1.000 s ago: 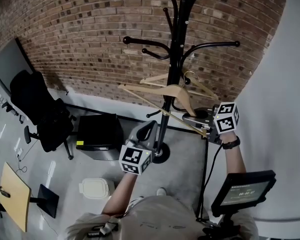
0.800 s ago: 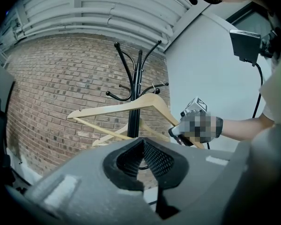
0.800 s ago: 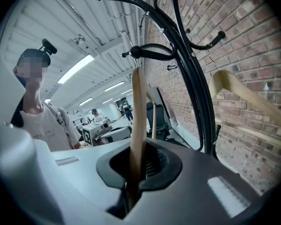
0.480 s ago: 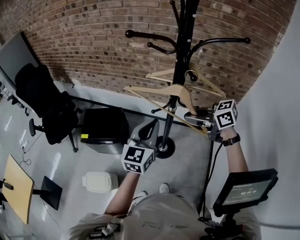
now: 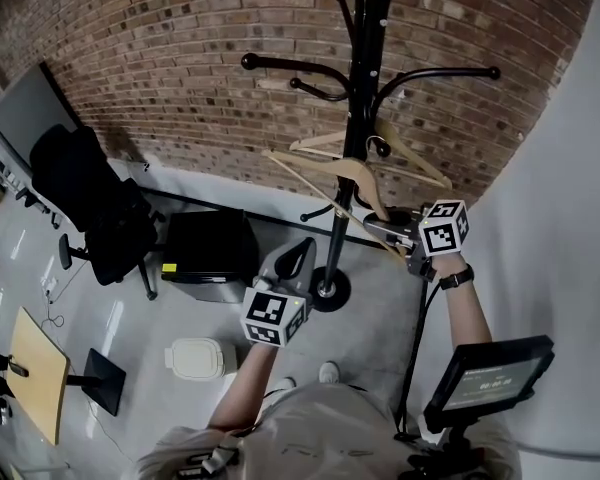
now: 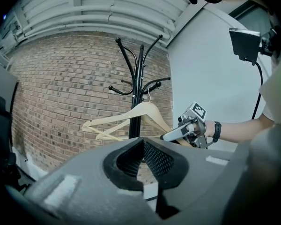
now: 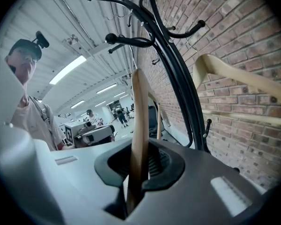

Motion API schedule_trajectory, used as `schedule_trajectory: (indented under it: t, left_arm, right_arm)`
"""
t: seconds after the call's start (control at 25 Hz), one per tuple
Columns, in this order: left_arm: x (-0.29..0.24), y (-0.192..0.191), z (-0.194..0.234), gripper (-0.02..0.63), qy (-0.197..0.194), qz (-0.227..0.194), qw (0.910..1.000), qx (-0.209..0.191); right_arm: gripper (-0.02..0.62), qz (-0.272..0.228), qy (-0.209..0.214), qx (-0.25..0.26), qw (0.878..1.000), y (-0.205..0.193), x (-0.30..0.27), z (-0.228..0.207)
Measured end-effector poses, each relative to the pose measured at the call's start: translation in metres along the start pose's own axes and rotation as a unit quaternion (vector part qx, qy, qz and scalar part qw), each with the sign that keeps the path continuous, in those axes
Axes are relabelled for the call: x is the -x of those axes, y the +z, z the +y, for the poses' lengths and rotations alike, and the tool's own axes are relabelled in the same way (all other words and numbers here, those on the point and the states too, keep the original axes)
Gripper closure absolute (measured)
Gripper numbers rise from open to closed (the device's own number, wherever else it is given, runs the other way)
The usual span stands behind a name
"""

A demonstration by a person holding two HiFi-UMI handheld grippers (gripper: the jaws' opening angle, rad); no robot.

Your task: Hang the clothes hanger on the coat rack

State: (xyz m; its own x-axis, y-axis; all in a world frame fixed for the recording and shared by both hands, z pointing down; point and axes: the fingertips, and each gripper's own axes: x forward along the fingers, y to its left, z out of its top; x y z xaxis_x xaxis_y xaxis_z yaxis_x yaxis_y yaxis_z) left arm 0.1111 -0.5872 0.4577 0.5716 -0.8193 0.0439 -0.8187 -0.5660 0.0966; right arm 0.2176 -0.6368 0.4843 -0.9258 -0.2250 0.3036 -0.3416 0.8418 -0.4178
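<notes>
A black coat rack (image 5: 356,98) stands against the brick wall. A pale wooden hanger (image 5: 348,174) hangs beside its pole, its hook up among the pegs. My right gripper (image 5: 376,230) is at the hanger's right arm (image 7: 140,116), which stands between its jaws. The jaws are opening, with a dark gap beside the wood. A second wooden hanger (image 5: 412,164) hangs behind the first one. My left gripper (image 5: 298,254) is held lower left of the pole, shut and holding nothing. From the left gripper view (image 6: 143,142) I see the rack (image 6: 139,78), the hanger (image 6: 145,110) and the right gripper (image 6: 171,136).
The rack's round base (image 5: 326,294) sits on the grey floor. A black office chair (image 5: 90,208), a black cabinet (image 5: 205,253) and a white bin (image 5: 195,358) are to the left. A screen on a stand (image 5: 485,378) is at lower right beside a white wall (image 5: 570,218).
The right gripper has sunk a little with the hanger, closer to the rack's pole. The left gripper has stayed where it was.
</notes>
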Motion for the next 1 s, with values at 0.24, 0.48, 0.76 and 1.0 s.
schedule_trajectory:
  t: [0.24, 0.48, 0.76, 1.0]
  left_arm:
    - [0.004, -0.002, -0.002, 0.603, 0.002, 0.001, 1.0000, 0.001]
    - [0.005, -0.003, -0.014, 0.603, -0.010, -0.004, 0.9999, -0.002]
    - [0.007, 0.007, -0.027, 0.603, -0.029, -0.015, 0.9995, -0.006]
    - [0.011, 0.011, -0.043, 0.603, -0.051, -0.018, 0.9985, -0.004]
  right_arm:
    - [0.508, -0.036, -0.034, 0.001, 0.999, 0.004, 0.007, -0.005]
    - [0.435, -0.070, -0.089, 0.042, 0.993, 0.004, 0.030, -0.009]
    - [0.423, -0.121, -0.155, 0.075, 0.978, 0.013, 0.069, -0.002]
    - [0.428, -0.207, -0.218, 0.084, 0.950, 0.030, 0.117, 0.015]
